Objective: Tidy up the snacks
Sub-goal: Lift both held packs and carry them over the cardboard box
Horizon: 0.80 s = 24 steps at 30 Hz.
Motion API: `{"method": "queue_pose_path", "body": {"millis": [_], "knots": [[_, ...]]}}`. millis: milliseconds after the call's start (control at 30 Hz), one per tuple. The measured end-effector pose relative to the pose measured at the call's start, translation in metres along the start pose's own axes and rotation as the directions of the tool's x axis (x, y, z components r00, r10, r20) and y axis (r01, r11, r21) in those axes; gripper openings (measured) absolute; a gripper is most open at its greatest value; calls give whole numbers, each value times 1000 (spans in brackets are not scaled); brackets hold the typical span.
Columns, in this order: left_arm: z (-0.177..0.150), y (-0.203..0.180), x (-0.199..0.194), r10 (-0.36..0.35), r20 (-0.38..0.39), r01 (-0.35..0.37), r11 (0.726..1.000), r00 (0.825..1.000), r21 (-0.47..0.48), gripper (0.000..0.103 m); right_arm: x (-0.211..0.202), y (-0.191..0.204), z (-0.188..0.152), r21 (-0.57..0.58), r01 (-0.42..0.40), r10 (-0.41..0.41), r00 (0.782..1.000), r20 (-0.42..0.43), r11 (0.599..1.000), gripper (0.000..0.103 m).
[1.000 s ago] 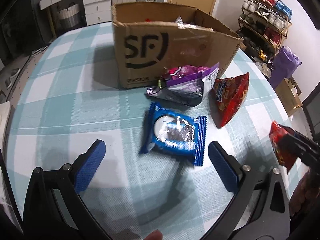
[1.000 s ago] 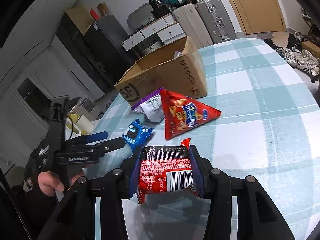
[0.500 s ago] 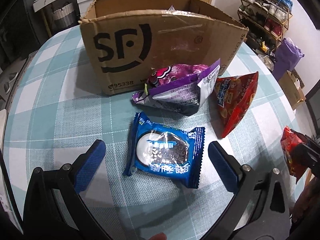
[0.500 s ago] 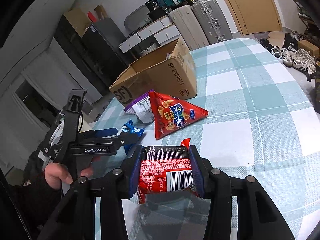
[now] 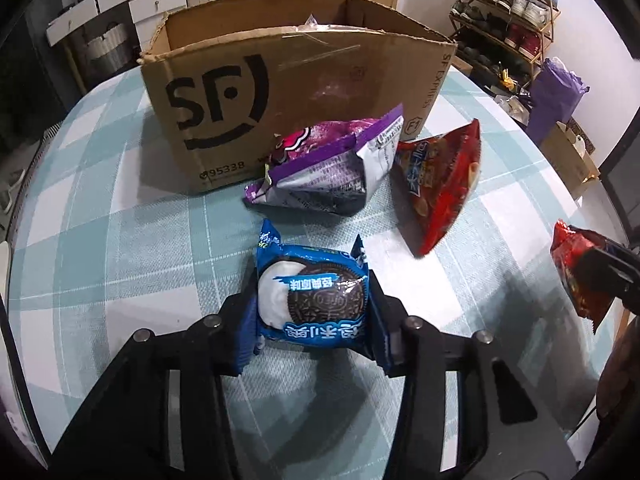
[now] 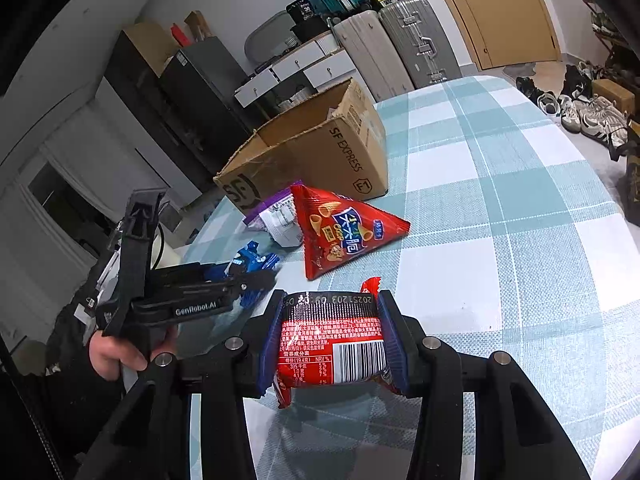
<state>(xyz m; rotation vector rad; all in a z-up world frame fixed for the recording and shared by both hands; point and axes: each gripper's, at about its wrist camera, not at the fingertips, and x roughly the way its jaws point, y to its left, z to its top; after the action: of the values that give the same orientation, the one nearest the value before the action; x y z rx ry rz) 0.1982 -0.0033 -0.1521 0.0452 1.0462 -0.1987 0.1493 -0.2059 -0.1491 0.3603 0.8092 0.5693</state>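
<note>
Left wrist view: your left gripper (image 5: pixel 312 304) is closing its jaws on the blue cookie pack (image 5: pixel 311 300), pads against both its sides, on the checked tablecloth (image 5: pixel 120 240). Beyond lie a purple bag (image 5: pixel 324 172) and a red cone bag (image 5: pixel 440 184), both just before the cardboard box (image 5: pixel 280 96).

Right wrist view: your right gripper (image 6: pixel 332 344) is clamped on a red snack packet (image 6: pixel 332 344), held above the cloth's near edge.

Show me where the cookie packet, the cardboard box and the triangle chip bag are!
blue cookie packet (image 5: pixel 312 300), left wrist view, on the cookie picture.
cardboard box (image 5: pixel 304 92), left wrist view, on its front wall.
red triangle chip bag (image 6: pixel 340 232), right wrist view, on its printed face.
</note>
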Motion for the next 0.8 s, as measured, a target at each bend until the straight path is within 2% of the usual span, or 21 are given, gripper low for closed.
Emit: {"method": "queue_pose_path", "body": {"millis": [500, 800], "knots": [[-11, 9, -63, 2, 99, -2, 1000, 995, -8, 43, -21, 40, -1, -64, 8, -5, 999, 32, 998, 45], [-18, 29, -114, -5, 183, 14, 999, 983, -45, 43, -29, 66, 14, -92, -15, 20, 998, 58, 996, 45]]}}
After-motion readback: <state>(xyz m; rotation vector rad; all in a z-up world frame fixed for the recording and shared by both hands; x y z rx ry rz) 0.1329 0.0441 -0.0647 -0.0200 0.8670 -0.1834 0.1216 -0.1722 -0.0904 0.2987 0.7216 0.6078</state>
